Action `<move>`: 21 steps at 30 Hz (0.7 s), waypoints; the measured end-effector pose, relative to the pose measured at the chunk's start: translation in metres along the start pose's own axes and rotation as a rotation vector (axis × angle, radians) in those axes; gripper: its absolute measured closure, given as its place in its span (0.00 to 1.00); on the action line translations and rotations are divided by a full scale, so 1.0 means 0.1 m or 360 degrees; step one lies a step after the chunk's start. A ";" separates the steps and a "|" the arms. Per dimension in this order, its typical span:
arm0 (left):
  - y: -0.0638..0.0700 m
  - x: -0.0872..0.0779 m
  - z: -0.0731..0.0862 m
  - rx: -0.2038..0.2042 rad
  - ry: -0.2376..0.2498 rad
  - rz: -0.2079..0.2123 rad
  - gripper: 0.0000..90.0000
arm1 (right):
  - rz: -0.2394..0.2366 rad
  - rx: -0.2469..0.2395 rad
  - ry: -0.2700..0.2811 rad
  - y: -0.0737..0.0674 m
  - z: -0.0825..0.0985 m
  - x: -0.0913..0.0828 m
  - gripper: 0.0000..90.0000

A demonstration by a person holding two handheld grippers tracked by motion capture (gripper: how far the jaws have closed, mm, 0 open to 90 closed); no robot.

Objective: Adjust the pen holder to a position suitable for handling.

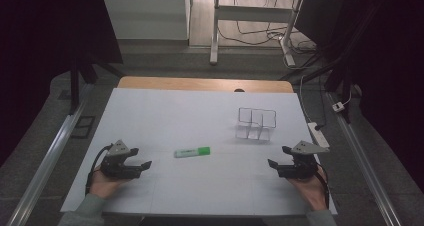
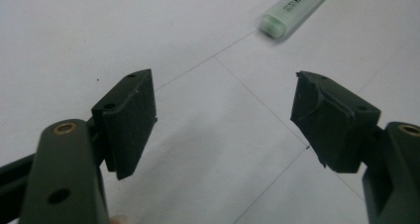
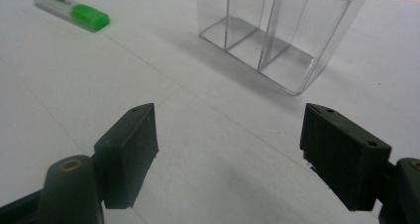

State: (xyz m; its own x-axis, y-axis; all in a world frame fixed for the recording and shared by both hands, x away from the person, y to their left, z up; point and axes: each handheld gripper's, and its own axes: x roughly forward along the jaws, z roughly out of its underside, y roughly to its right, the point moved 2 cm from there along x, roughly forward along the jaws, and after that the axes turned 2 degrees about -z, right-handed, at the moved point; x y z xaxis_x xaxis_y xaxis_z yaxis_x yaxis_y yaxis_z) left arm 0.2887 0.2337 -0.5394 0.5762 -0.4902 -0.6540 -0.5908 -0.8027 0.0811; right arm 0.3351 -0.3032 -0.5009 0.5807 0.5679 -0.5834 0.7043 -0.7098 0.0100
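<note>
High view shows your left hand-held gripper [image 1: 141, 158] and right hand-held gripper [image 1: 278, 157] resting low on the white tabletop [image 1: 165, 111] at either side, both with jaws spread wide and nothing between them, probably parked apart to keep the middle free for a reach. Between them lies the green-capped highlighter pen with a pale translucent barrel [image 1: 192, 151], flat on its side and nearer your left, while the clear plastic organiser with upright compartments [image 1: 256, 123] stands beyond it toward your right, likely where the pen belongs.
</note>
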 end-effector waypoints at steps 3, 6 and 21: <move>-0.01 0.01 0.00 0.0001 -0.0001 0.0001 0.28 | 0.0018 0.0018 0.0004 0.03 -0.02 0.00 0.25; -0.01 0.01 0.00 0.0000 0.0000 -0.0002 0.28 | 0.0030 0.0030 -0.0009 0.06 -0.04 0.02 0.26; 0.03 -0.02 -0.01 0.0004 0.0016 -0.0001 0.28 | 0.0106 0.0092 -0.0036 0.21 -0.15 0.10 0.30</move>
State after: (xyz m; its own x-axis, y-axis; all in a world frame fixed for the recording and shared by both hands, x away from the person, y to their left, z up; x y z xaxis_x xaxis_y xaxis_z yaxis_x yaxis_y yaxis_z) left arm 0.2859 0.2319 -0.5373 0.5823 -0.4931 -0.6464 -0.5920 -0.8021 0.0786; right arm 0.3620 -0.3062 -0.4940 0.6154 0.5095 -0.6014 0.6395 -0.7688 0.0030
